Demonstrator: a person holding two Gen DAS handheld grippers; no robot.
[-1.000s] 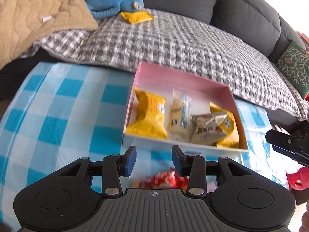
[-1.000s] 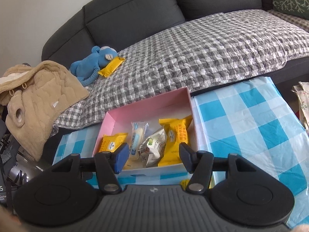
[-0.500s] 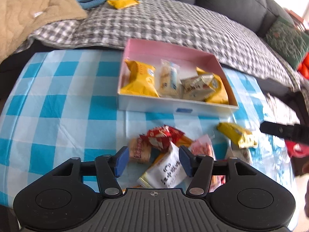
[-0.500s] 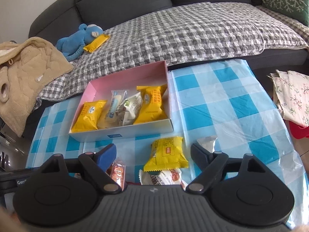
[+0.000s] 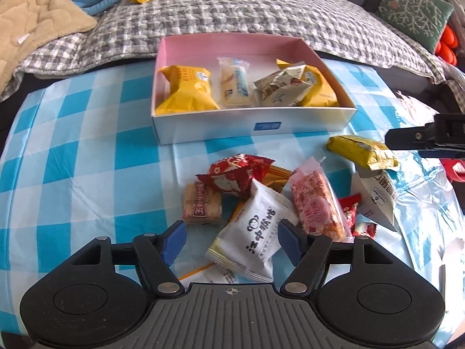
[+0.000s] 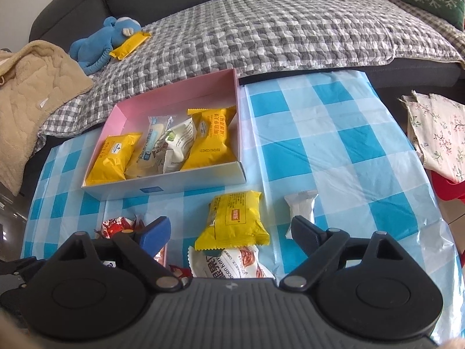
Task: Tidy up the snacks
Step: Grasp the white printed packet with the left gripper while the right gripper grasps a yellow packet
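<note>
Both grippers have pulled back since 0.5 s ago. Left gripper (image 5: 232, 242) is spread wide around a crinkly white packet (image 5: 252, 235), frame bottom centre; right gripper (image 6: 229, 234) is spread over a glossy yellow pouch (image 6: 232, 220). The rectangular pink-lined box (image 5: 252, 126) sits at frame centre with four wrapped snacks inside.

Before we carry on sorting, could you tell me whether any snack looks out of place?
Yes: one yellow snack packet lies on the sofa quilt against the blue plush toy, far from the pink box.
</note>
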